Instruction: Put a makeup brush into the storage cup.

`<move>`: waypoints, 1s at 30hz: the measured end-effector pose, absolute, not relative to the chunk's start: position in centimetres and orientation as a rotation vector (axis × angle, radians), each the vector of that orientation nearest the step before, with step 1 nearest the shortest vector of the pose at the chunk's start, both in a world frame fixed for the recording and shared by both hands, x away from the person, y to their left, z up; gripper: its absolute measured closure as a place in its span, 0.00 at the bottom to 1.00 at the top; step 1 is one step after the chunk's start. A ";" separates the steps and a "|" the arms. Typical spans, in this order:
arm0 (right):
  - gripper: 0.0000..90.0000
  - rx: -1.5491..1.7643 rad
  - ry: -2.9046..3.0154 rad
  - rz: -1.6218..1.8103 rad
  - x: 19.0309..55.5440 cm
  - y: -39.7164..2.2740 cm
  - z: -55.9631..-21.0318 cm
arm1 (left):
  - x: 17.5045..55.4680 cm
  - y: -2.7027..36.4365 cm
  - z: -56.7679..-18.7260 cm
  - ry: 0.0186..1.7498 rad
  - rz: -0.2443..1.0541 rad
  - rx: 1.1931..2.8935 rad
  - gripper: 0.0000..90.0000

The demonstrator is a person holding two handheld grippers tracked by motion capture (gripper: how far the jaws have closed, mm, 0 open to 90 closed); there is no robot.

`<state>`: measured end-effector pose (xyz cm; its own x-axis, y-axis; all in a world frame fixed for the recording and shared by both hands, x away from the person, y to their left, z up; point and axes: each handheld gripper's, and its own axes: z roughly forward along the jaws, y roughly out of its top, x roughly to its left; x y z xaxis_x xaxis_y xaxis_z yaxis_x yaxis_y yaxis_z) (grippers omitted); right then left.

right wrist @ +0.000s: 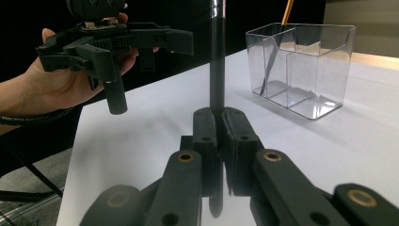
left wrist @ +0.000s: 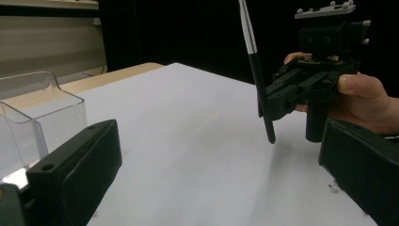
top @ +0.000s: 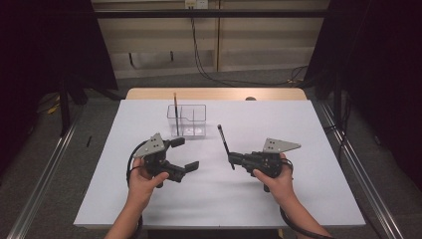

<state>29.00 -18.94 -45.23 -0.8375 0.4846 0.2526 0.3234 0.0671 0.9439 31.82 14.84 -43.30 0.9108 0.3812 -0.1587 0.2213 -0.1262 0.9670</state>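
My right gripper (top: 231, 159) is shut on a black pen (top: 223, 140) near its lower end. The pen stands nearly upright above the white table (top: 298, 199), tilted slightly to the left. In the right gripper view the jaws (right wrist: 220, 122) clamp the pen (right wrist: 217, 61) between them. My left gripper (top: 185, 153) is held open with nothing between its fingers, just in front of a clear divided holder (top: 191, 121). A thin orange pencil (top: 175, 112) stands in the holder's left compartment. In the left gripper view the pen (left wrist: 259, 80) hangs in the right gripper (left wrist: 277, 101), to the right.
The holder (right wrist: 301, 66) sits at the table's middle back, with the pencil (right wrist: 287, 12) leaning in it. A wooden strip (top: 214, 93) runs along the far edge. Metal rails flank the table on both sides, and cables trail across the floor behind.
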 end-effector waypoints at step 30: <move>0.95 0.820 2.217 1.874 28.9 -18.3 -45.5 | 32.5 11.1 -43.1 0.511 0.078 1.684 0.00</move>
